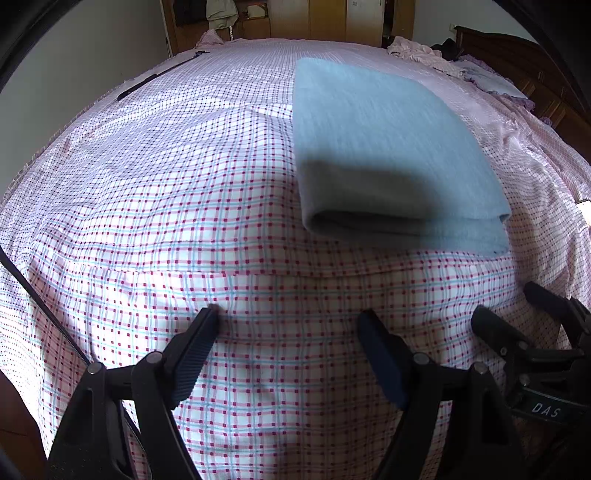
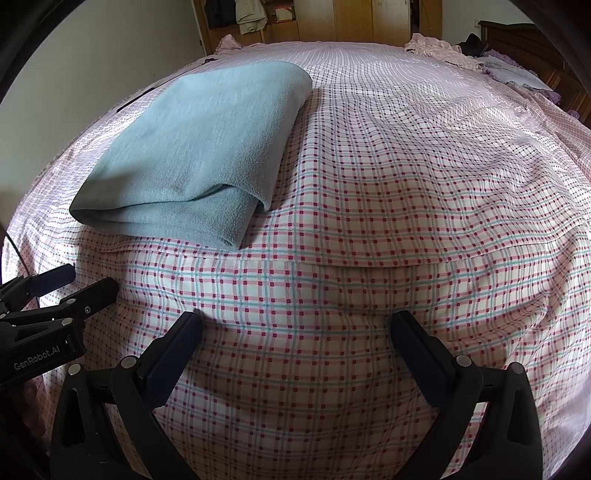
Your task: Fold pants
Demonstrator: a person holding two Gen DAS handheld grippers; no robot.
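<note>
From the left wrist camera I see my left gripper (image 1: 288, 314) with its jaws spread wide and nothing between them — only the checked bedsheet (image 1: 166, 206) shows in the gap. Whether the tips touch the sheet, I cannot tell. The pants (image 1: 384, 147), light blue and folded into a thick rectangle, lie flat on the sheet ahead and a little to the right, well clear of the fingers. At the lower right edge my right gripper (image 1: 517, 306) pokes in, also parted. Beyond the bed stand wooden wardrobes (image 1: 325, 18), and pink bedding (image 1: 417, 51) is bunched near a dark headboard (image 1: 517, 55).

From the right wrist camera my right gripper (image 2: 295, 321) is likewise wide apart and empty over the sheet (image 2: 406, 184). The pants (image 2: 199, 147) sit ahead to the left (folded edge toward me) — apart from the fingers. The left gripper (image 2: 88, 280) shows at the left edge, just beside mine.
</note>
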